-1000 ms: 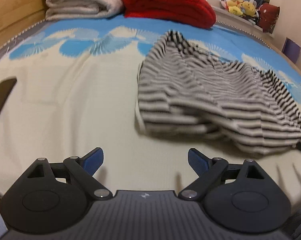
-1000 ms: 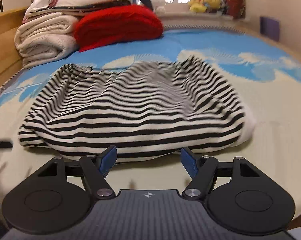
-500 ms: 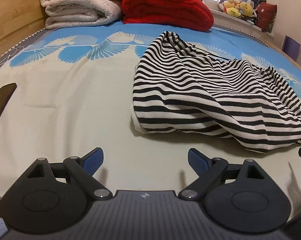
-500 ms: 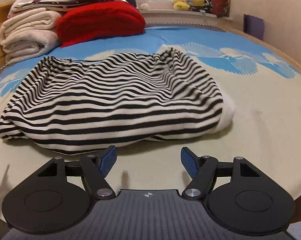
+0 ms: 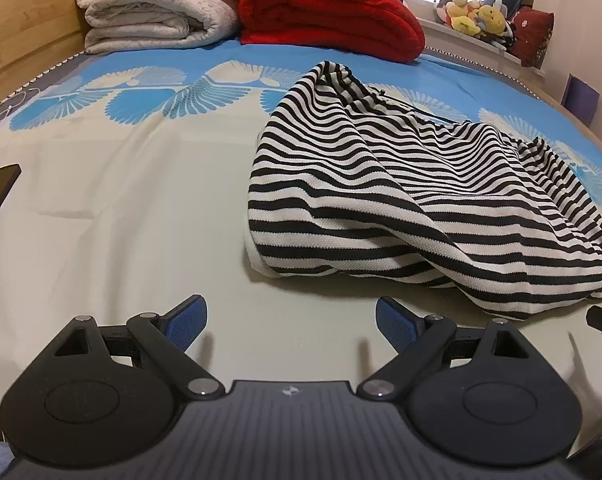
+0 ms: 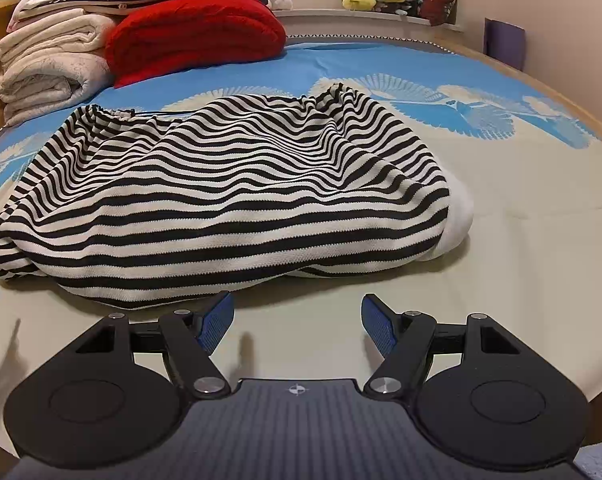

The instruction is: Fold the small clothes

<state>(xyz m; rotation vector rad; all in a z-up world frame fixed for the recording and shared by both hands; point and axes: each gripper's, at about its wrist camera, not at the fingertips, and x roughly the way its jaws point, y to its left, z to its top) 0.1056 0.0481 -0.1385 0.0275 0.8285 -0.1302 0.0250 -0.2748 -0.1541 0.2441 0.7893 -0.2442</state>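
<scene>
Since earlier, our view nears the striped garment (image 6: 221, 200), spread on the bed (image 5: 121, 200) for folding. Left claw (image 5: 291, 326) and right claw (image 6: 297, 322) gape empty, garment at twelve o'clock.

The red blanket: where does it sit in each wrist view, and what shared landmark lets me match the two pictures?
Left wrist view: the red blanket lies top centre, right of the white blankets.
Right wrist view: the red blanket lies upper left of centre, again right of the white blankets.
Shared landmark: the striped garment lies in front of it in both views.
</scene>
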